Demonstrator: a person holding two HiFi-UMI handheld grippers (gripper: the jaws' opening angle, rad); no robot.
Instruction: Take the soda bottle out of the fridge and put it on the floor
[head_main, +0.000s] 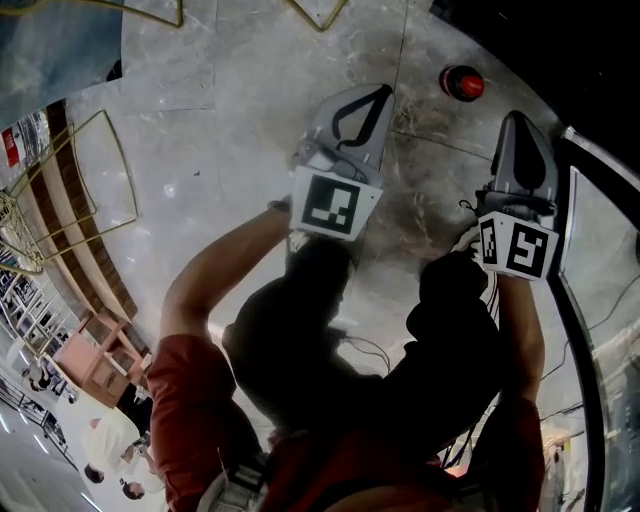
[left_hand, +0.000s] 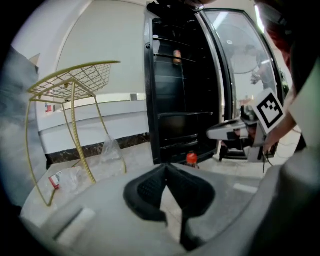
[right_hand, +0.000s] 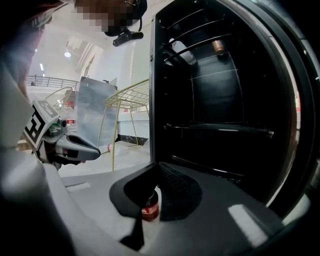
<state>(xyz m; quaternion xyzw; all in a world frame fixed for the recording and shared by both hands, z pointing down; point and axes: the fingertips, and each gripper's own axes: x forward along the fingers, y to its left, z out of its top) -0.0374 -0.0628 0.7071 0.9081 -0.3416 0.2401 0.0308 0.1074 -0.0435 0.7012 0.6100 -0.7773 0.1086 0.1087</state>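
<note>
Soda bottle upright on the floor just before the open fridge, ahead of both grippers, touching neither.
Left gripper and right gripper: jaws closed, empty; bare floor left of fridge.

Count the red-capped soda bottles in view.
1: the soda bottle stands on the floor before the open fridge. Items on the fridge's dark upper shelf are too unclear to identify.

We see the floor of smooth, glossy grey stone, the stand of thin yellow metal wire, the fridge glossy black with metal wire shelves, the left gripper and right gripper in matt grey plastic.
</note>
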